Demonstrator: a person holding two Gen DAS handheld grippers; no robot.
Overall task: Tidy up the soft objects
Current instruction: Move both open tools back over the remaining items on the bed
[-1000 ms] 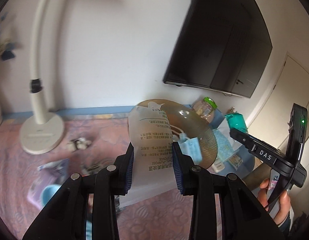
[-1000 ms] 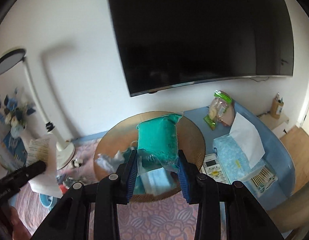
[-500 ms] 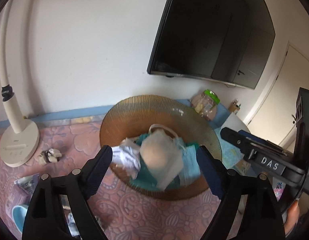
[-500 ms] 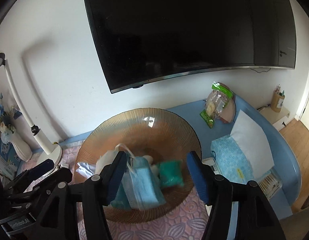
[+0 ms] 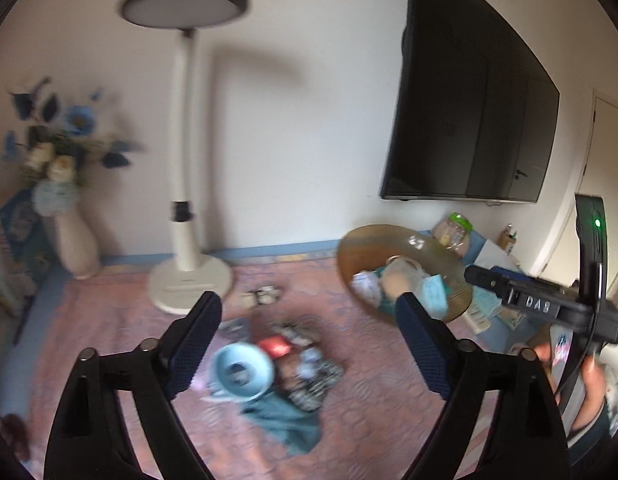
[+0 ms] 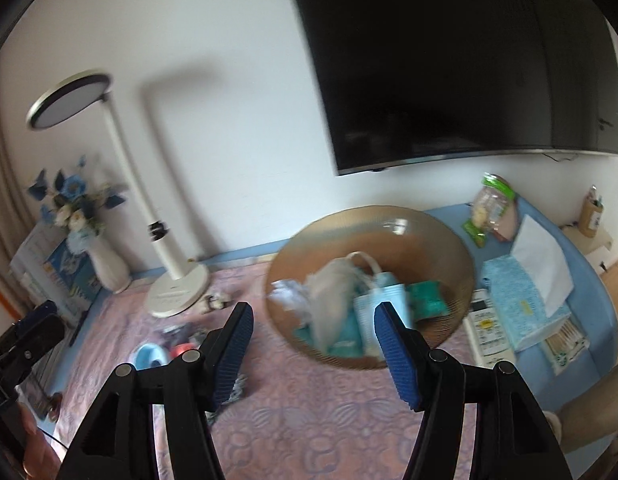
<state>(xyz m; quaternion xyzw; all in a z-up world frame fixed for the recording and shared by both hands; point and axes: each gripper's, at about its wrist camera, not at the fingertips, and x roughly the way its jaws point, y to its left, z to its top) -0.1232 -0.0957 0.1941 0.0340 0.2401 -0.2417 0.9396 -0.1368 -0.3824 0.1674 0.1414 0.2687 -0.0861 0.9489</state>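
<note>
A ribbed amber bowl (image 6: 389, 216) on the pink tablecloth holds a whitish packet (image 6: 333, 284), a pale blue mask pack (image 6: 379, 300), a green sponge pack (image 6: 427, 296) and a white crumpled piece (image 6: 287, 292). My right gripper (image 6: 313, 312) is open just short of the bowl, with nothing between its pads. The jaws of my left gripper (image 5: 307, 304) are opening wide, empty, over a blurred pile: a light blue cup (image 5: 241, 372), a red item (image 5: 275, 346), a patterned cloth (image 5: 317, 380) and a teal cloth (image 5: 285, 416). In the left wrist view the bowl (image 5: 389, 232) sits off to the right.
A white desk lamp (image 5: 189, 280) and a vase of blue flowers (image 5: 75, 248) stand at the back left, and a dark TV (image 5: 469, 120) hangs above. Right of the bowl lie a remote (image 6: 487, 328), a tissue box (image 6: 521, 296), cotton swabs (image 6: 565, 340) and a snack bag (image 6: 491, 204).
Both grippers opened and let go: the whitish packet and the green pack now lie in the bowl. Both views swung left and drew back from the bowl.
</note>
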